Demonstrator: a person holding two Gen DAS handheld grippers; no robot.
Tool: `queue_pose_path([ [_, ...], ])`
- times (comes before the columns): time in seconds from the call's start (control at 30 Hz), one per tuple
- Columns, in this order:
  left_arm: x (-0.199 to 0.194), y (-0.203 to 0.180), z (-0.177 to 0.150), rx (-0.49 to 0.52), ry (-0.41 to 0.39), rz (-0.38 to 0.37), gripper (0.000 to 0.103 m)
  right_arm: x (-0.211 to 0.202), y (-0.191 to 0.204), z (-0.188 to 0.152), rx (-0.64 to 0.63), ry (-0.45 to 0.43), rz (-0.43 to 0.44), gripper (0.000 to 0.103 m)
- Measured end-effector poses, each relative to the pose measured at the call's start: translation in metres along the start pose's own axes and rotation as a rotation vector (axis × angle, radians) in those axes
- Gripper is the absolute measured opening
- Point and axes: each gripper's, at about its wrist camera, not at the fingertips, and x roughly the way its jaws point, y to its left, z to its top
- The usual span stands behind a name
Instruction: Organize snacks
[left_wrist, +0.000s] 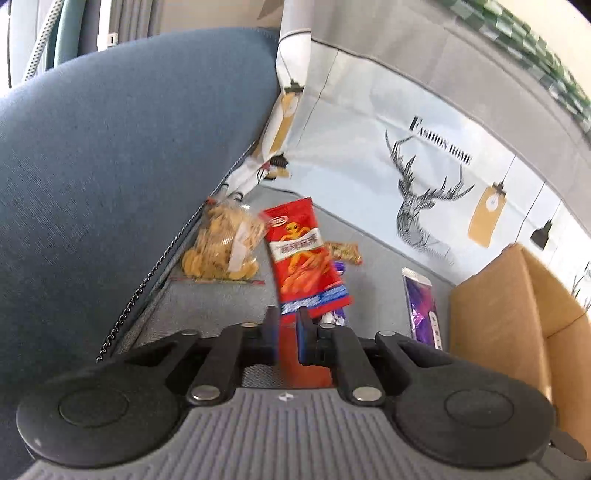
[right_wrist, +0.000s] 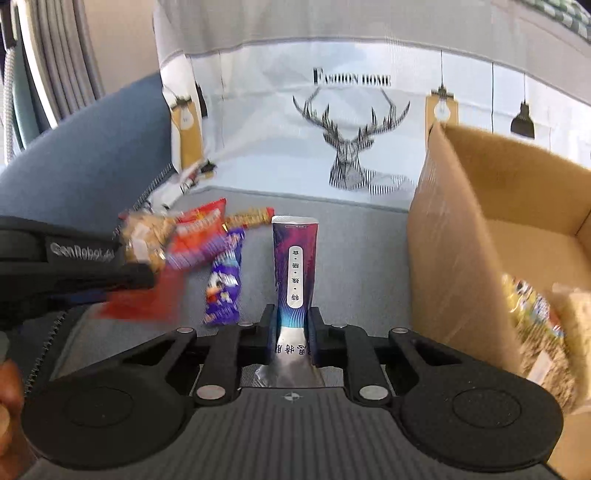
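My left gripper (left_wrist: 287, 322) is shut on a red snack packet (left_wrist: 303, 258) and holds it up above the grey sofa seat (left_wrist: 207, 314). In the right wrist view that packet (right_wrist: 184, 240) shows blurred at the left, in the left gripper (right_wrist: 122, 284). My right gripper (right_wrist: 291, 325) is shut on a purple and silver packet (right_wrist: 295, 266), held upright; it also shows in the left wrist view (left_wrist: 421, 306). A cardboard box (right_wrist: 454, 236) stands open at the right with several snack bags (right_wrist: 543, 317) inside.
On the seat lie a clear bag of yellow chips (left_wrist: 221, 243), a purple wrapper (right_wrist: 223, 280) and a small orange packet (right_wrist: 251, 216). A blue cushion (left_wrist: 122, 147) rises at the left. A deer-print cloth (right_wrist: 351, 147) covers the sofa back.
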Motion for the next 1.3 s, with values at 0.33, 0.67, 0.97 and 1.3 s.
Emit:
queue_pose_path([
  [0.33,0.017,0.027,0.000,-0.157,0.115,-0.034,0.036,-0.028,-0.017,0.008,0.020,-0.043,0.032,0.018],
  [0.67,0.053,0.003,-0.019,-0.145,0.212,-0.038,0.074,-0.045,-0.033,0.013,0.068,-0.081,0.067,0.018],
  [0.97,0.072,-0.056,-0.046,0.137,0.123,0.219,0.053,-0.067,-0.049,0.018,0.068,-0.136,0.084,0.018],
  [1.3,0.036,-0.051,-0.029,-0.006,0.026,0.187,0.043,-0.088,-0.082,0.025,0.101,-0.197,0.062,0.018],
])
